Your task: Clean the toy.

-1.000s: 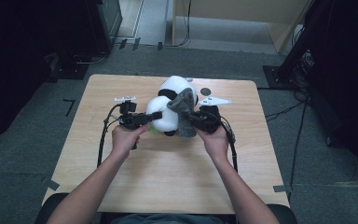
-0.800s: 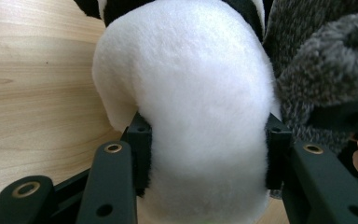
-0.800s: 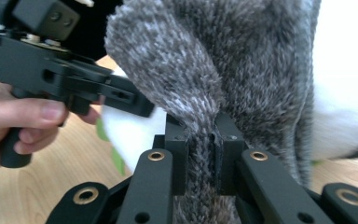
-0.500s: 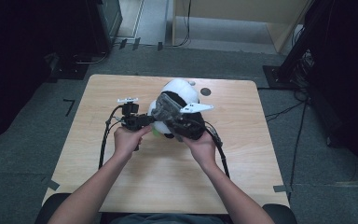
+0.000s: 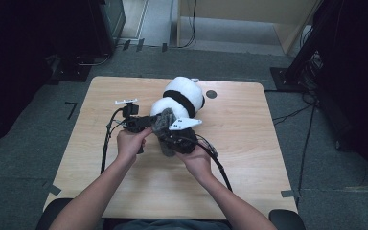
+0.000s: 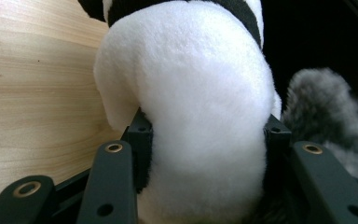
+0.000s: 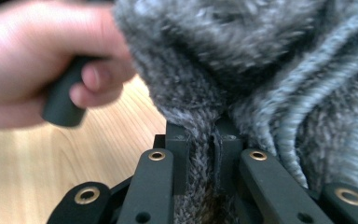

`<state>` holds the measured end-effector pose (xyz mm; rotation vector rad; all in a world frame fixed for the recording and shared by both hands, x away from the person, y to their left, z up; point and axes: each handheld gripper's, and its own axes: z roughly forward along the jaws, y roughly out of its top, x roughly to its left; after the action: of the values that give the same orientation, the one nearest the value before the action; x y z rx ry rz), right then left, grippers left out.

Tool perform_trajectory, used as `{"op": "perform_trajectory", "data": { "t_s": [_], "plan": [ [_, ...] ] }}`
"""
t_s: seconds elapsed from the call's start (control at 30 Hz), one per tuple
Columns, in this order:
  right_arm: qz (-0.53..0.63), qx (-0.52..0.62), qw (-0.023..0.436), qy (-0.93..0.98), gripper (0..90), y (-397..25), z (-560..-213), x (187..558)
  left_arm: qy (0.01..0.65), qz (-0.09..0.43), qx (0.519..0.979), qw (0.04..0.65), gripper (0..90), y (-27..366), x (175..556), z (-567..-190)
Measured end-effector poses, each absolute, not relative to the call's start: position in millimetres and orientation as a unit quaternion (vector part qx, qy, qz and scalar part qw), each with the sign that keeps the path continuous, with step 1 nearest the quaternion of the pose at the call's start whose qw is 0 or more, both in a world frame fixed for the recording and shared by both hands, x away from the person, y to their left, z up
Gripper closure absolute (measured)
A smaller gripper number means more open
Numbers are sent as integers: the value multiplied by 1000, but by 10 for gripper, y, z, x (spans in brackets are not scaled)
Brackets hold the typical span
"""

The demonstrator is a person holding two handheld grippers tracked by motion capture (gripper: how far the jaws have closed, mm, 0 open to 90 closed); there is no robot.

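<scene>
Grey knit cloth (image 7: 270, 84) pinched between right gripper (image 7: 204, 140) jaws.

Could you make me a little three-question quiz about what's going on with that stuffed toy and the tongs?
1. True or false: the left tongs grip the white plush toy.
2. What do the right tongs pinch? A) a cable B) grey knit fabric C) paper
3. What does the toy rest on?

Key: 1 true; 2 B; 3 the wooden table.
</scene>
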<state>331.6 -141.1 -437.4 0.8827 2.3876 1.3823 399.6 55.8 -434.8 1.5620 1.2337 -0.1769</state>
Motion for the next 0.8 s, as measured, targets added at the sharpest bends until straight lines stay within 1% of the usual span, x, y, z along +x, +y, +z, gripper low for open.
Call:
{"op": "perform_trajectory", "data": {
  "t_s": [0.1, 0.2, 0.3, 0.5, 0.8],
  "plan": [
    [449, 290, 136, 834, 811, -1377, -4462, 3321, 519, -79, 657, 541, 532, 555, 3998, -4348],
    [406, 295, 136, 854, 811, -1358, -4596, 3363, 512, -79, 657, 548, 531, 532, 3981, -4325],
    [402, 307, 130, 853, 813, -1427, -4665, 3416, 501, -71, 669, 543, 531, 511, 3964, -4306],
    [387, 311, 141, 856, 813, -1535, -4667, 3469, 504, -83, 658, 553, 531, 566, 3978, -4279],
    [358, 358, 144, 851, 812, -1824, -4661, 3620, 491, -75, 675, 546, 531, 576, 3978, -4265]
  ]
}}
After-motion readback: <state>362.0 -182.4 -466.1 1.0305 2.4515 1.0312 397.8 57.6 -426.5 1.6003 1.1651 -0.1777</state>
